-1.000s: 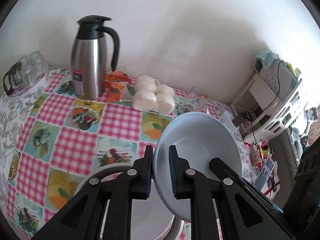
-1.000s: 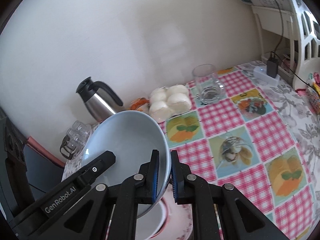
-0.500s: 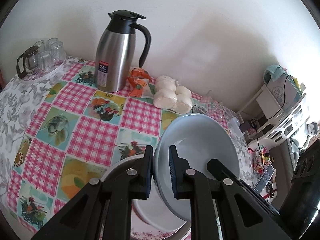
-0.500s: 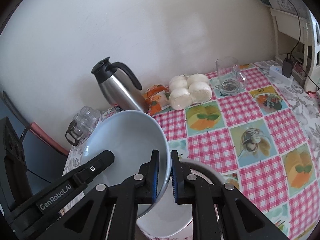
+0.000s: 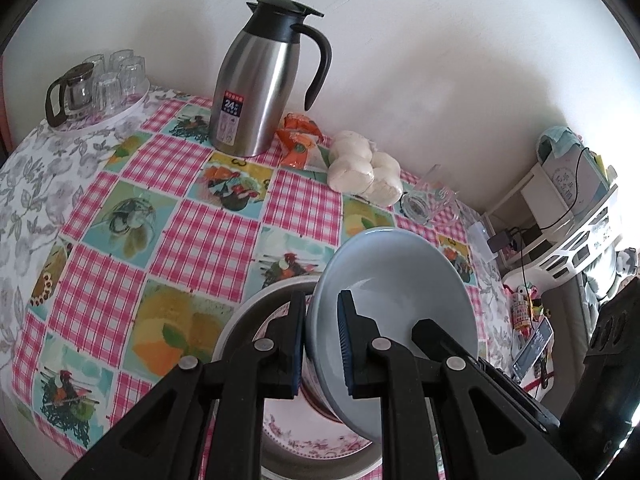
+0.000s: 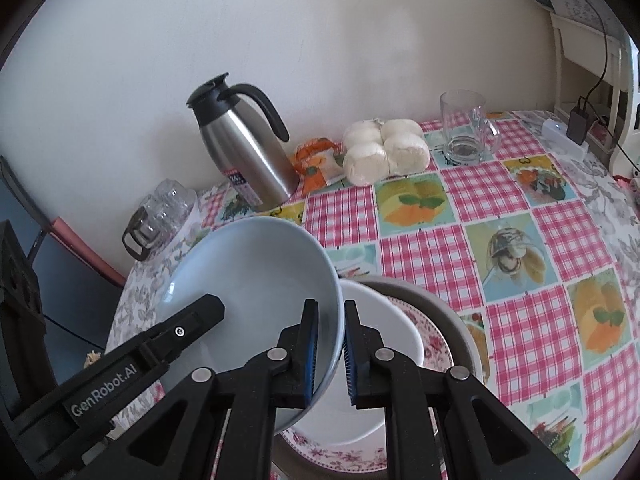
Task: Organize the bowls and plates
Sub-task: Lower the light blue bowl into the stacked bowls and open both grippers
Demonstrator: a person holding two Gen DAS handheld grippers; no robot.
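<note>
Both grippers hold one pale blue bowl [image 5: 400,280] [image 6: 248,276] by opposite sides of its rim. My left gripper [image 5: 322,344] is shut on its left rim, my right gripper [image 6: 331,348] on its right rim. The bowl hangs tilted just above a stack on the table: a white bowl [image 6: 384,344] on a flowered plate [image 6: 434,344] [image 5: 304,436], inside a grey rimmed dish [image 6: 456,320] [image 5: 244,316]. Fingers and the blue bowl hide much of the stack.
On the checked tablecloth [image 5: 192,216] stand a steel thermos jug [image 5: 256,80], an orange packet [image 5: 298,140], white buns [image 5: 366,168], a glass mug [image 6: 466,128] and a tray of glasses [image 5: 96,84]. A white shelf [image 5: 568,216] is beyond the table's right edge.
Both grippers carried the blue bowl back toward the near side of the table and a little lower. The stack of white bowl, flowered plate and grey dish now shows more fully beneath it.
</note>
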